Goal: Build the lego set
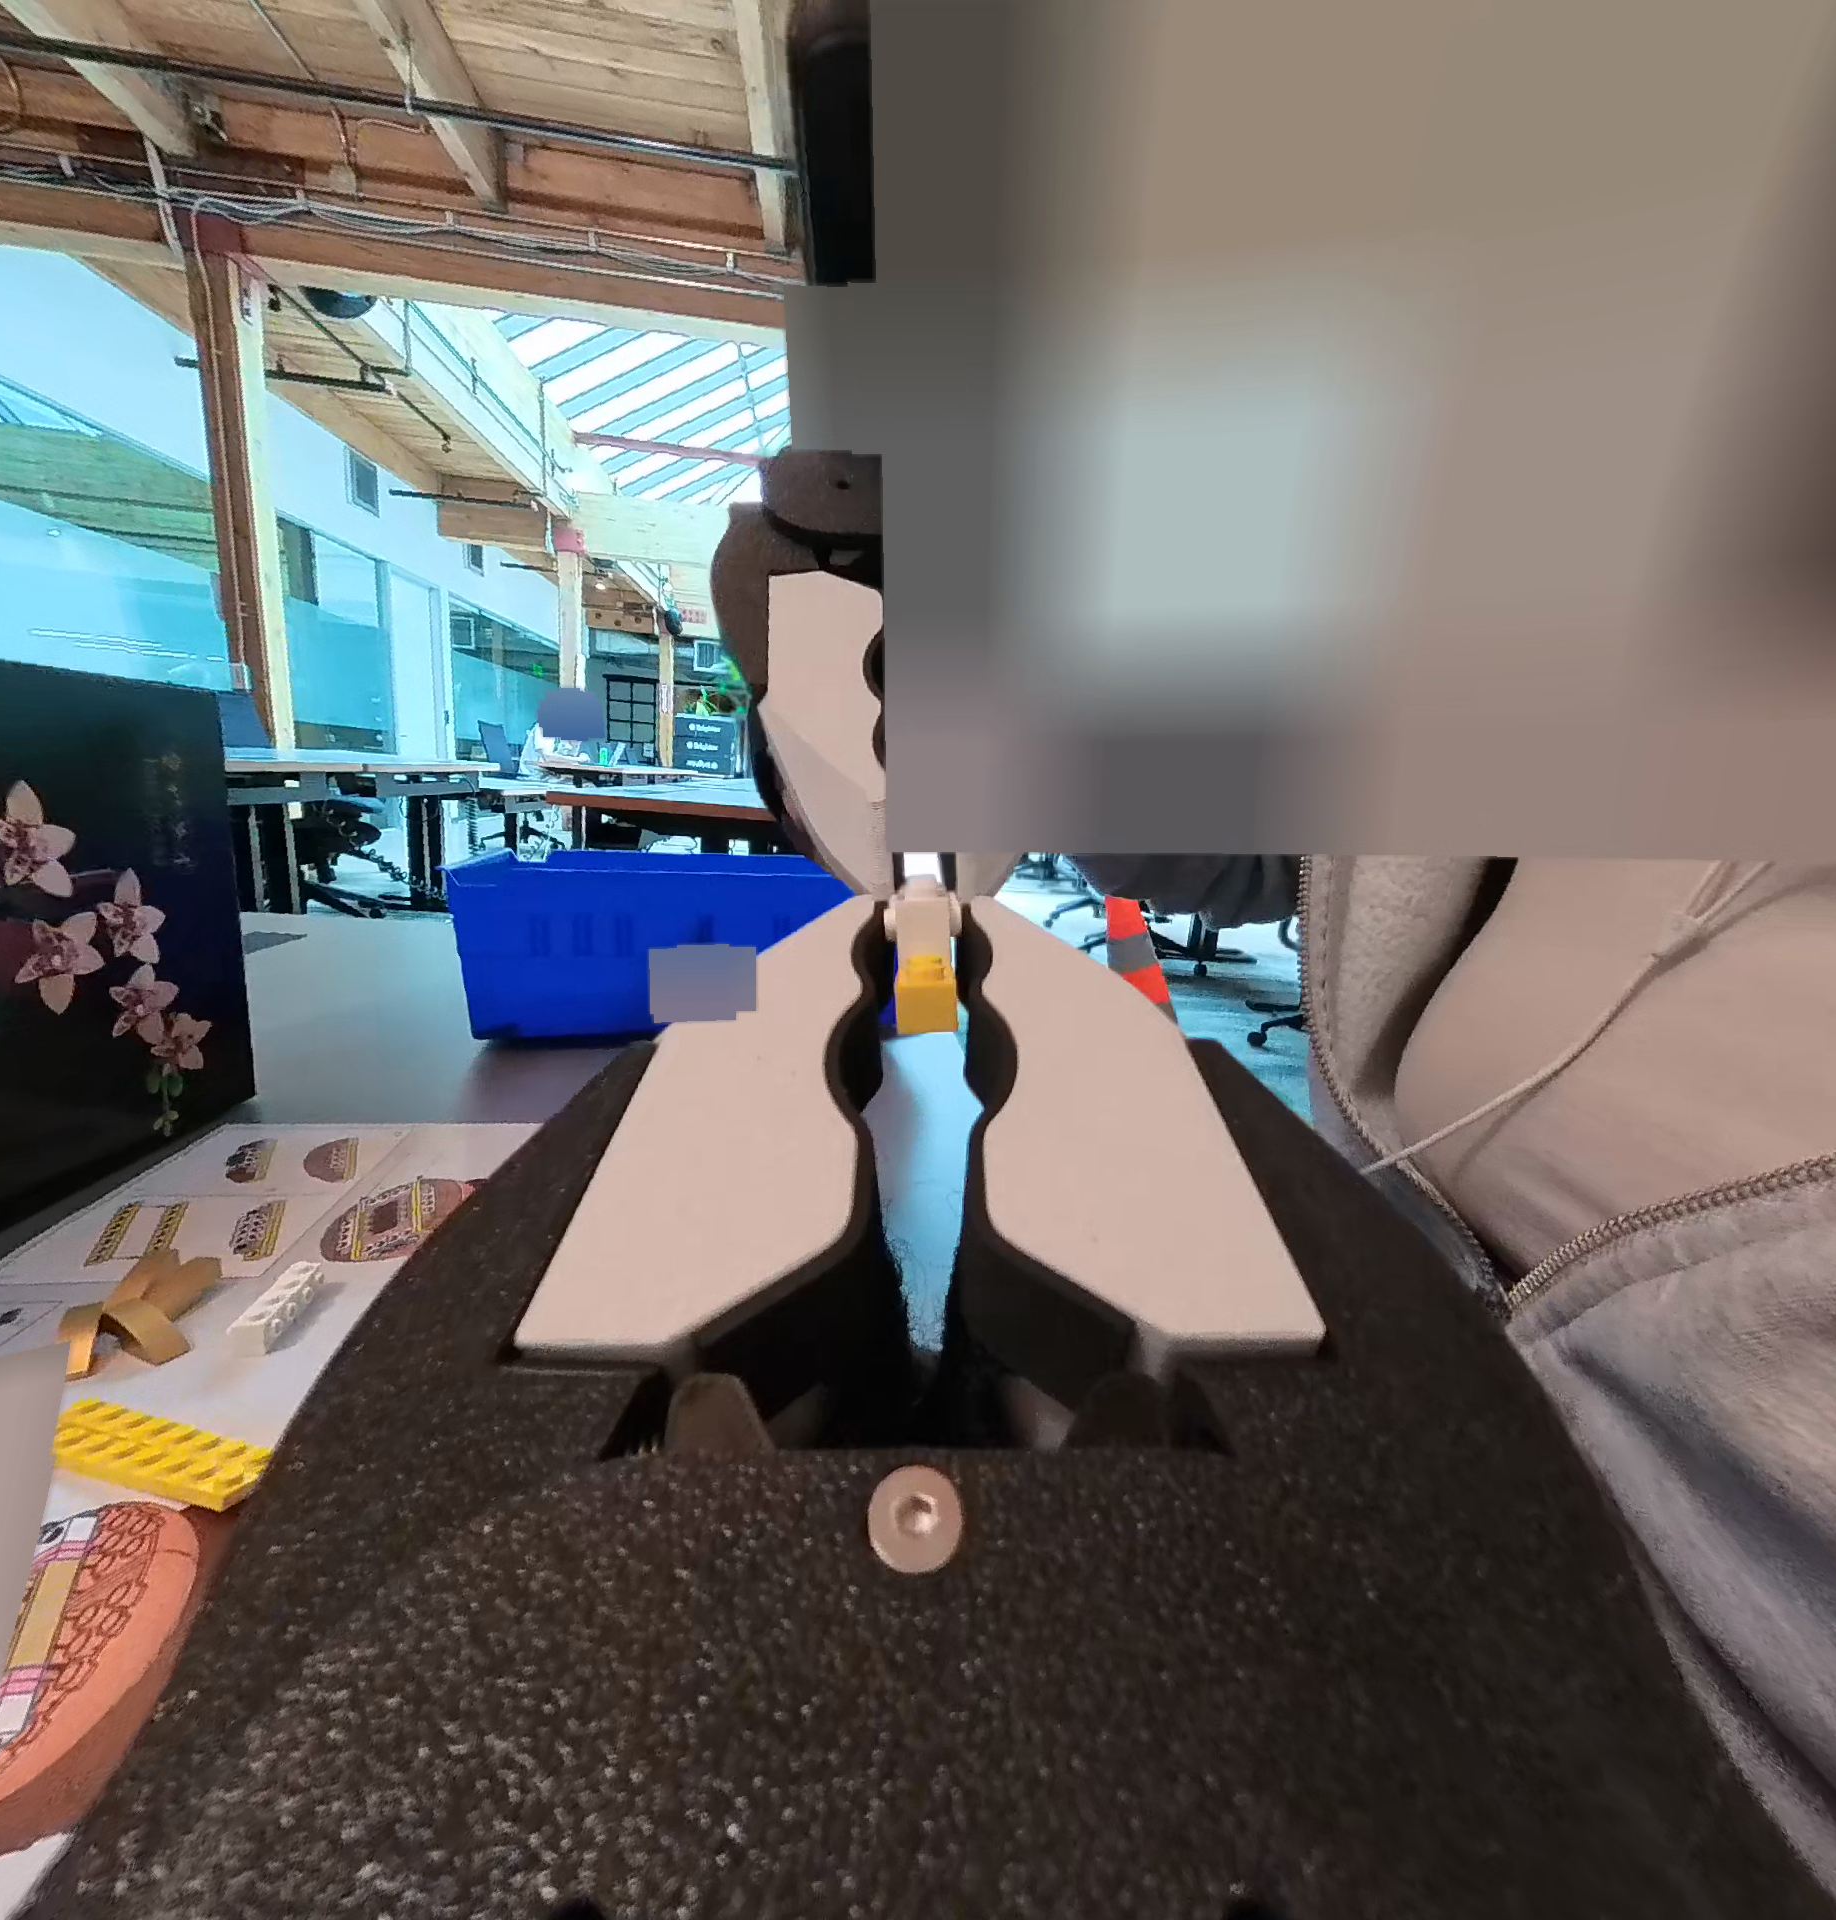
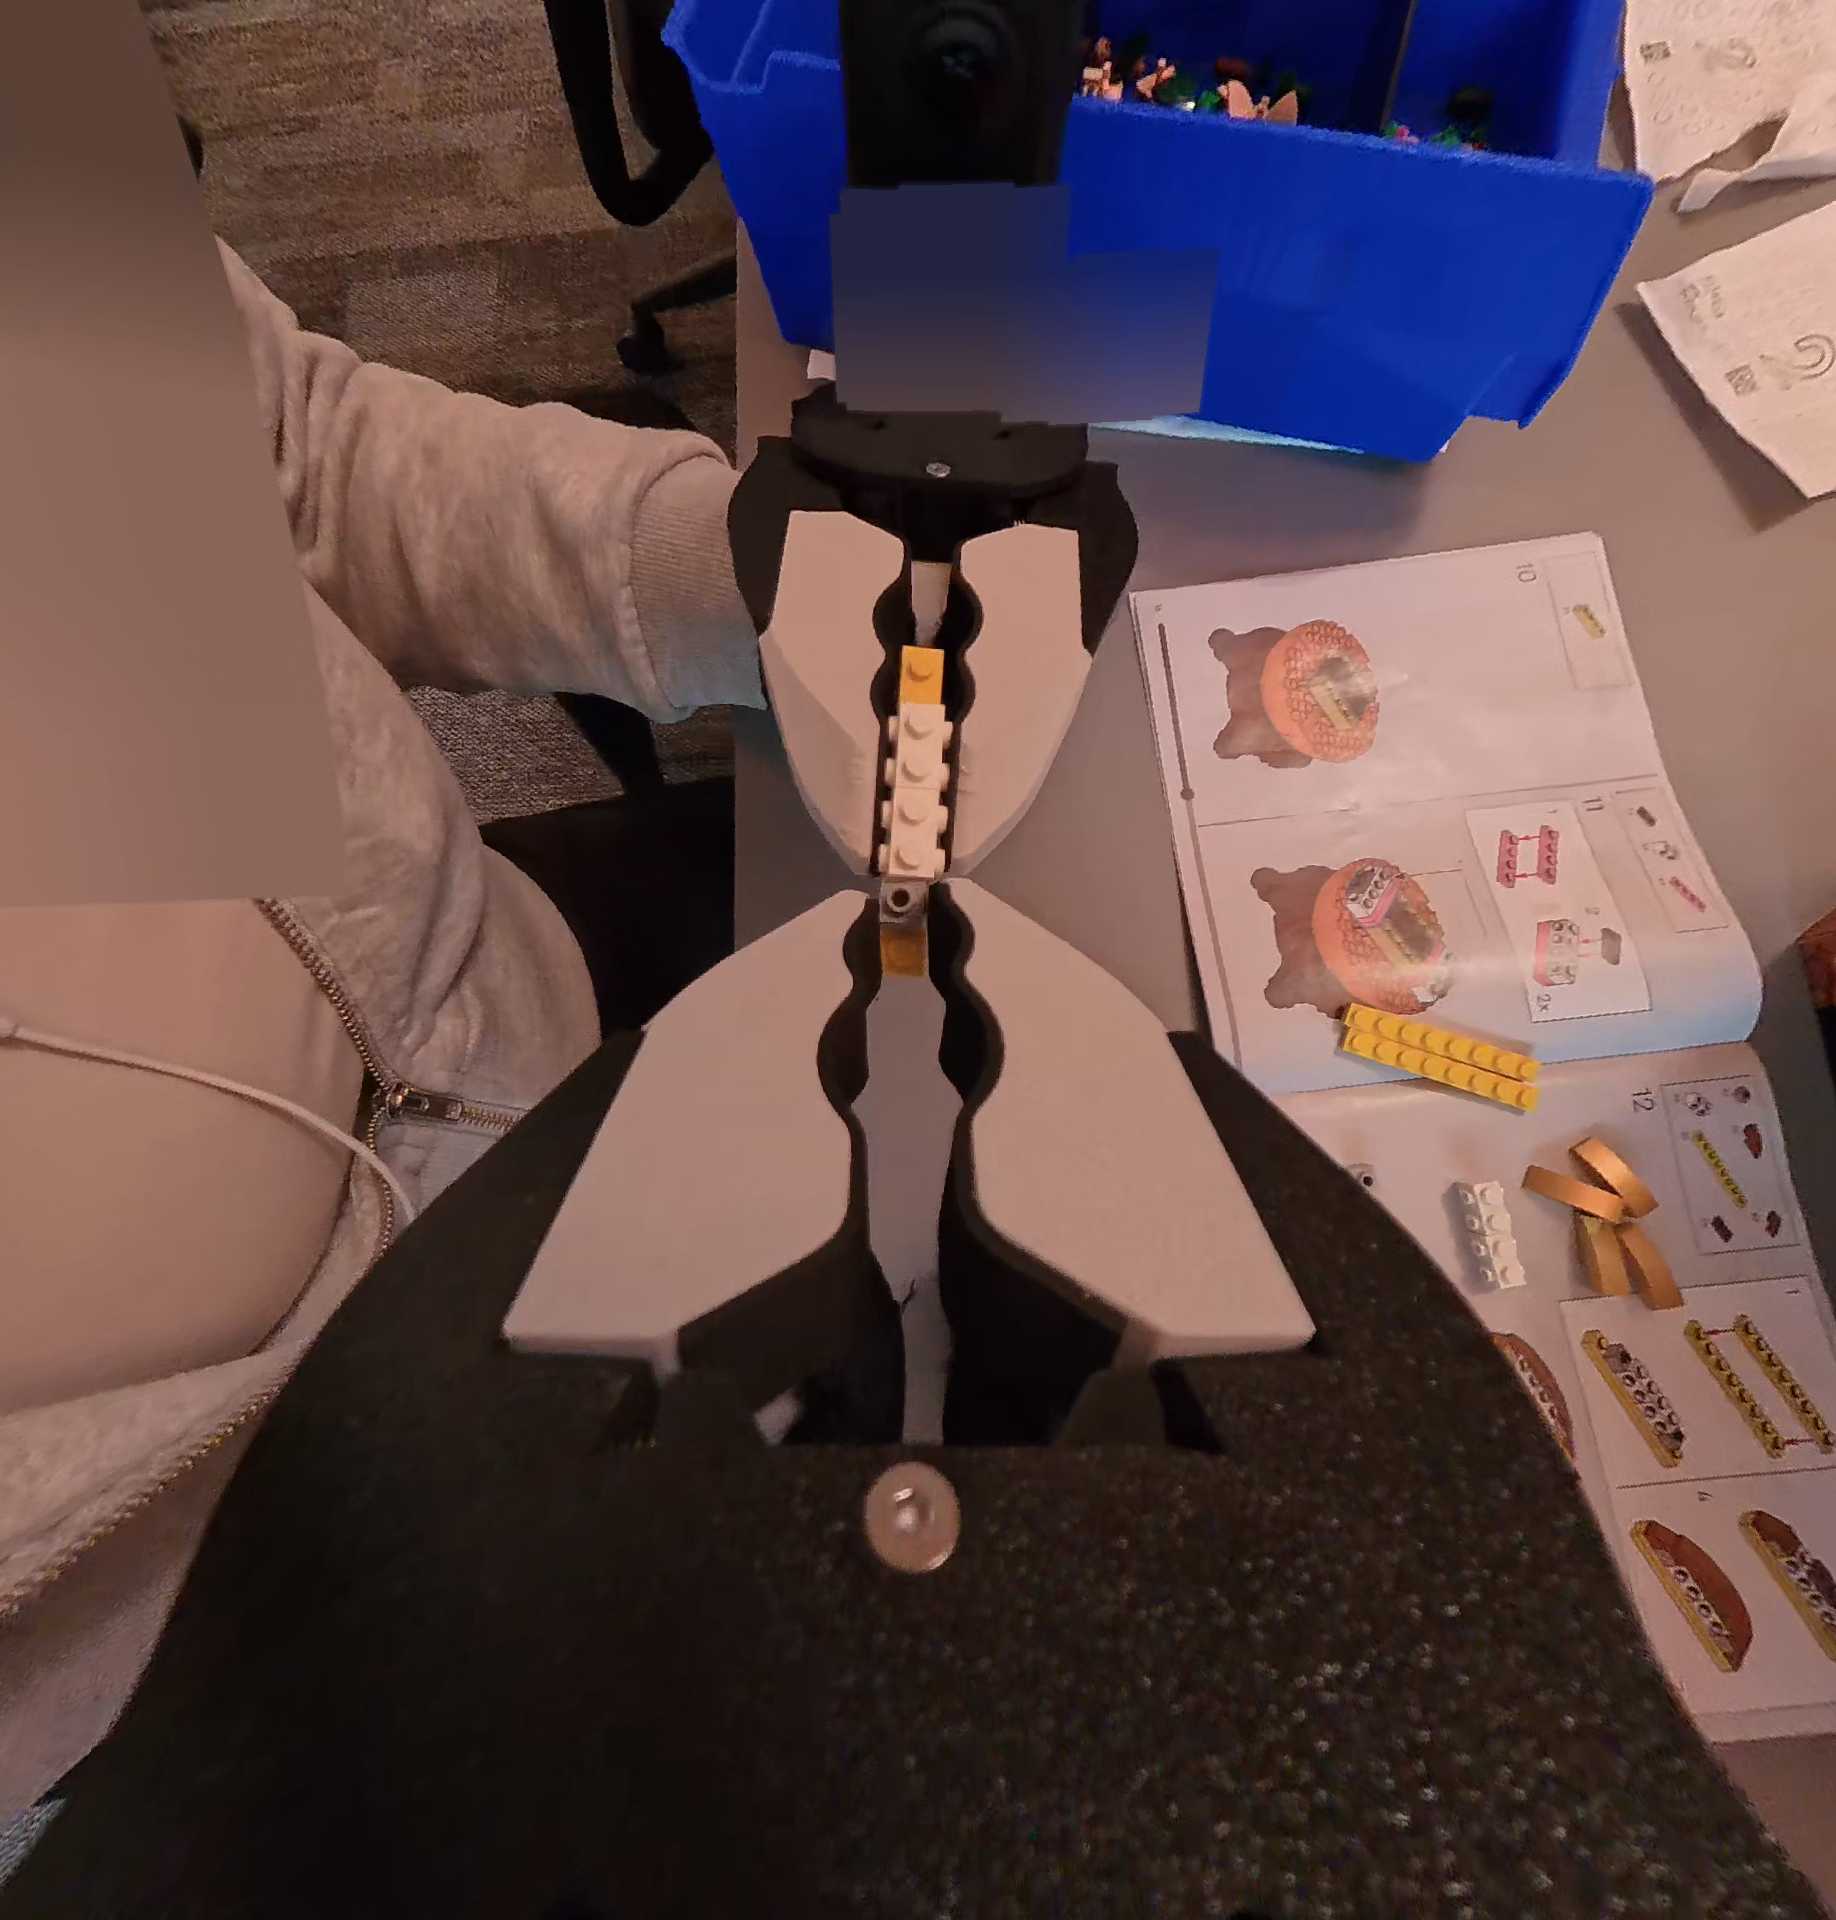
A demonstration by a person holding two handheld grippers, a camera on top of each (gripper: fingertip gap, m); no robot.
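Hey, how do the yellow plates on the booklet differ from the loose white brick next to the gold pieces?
The yellow plates are long, thin and paired side by side; the white brick is short and chunkier. The yellow plates lie apart from the gold pieces; the white brick lies right beside them. Both rest loose on the booklet.

Glossy plastic bin (image 2: 1413,312), matt tabletop (image 2: 1309,499)

Open-plan office: rows of desks (image 1: 374,774), swivel chairs (image 1: 342,831), glass partitions (image 1: 332,644), timber ceiling (image 1: 374,125).
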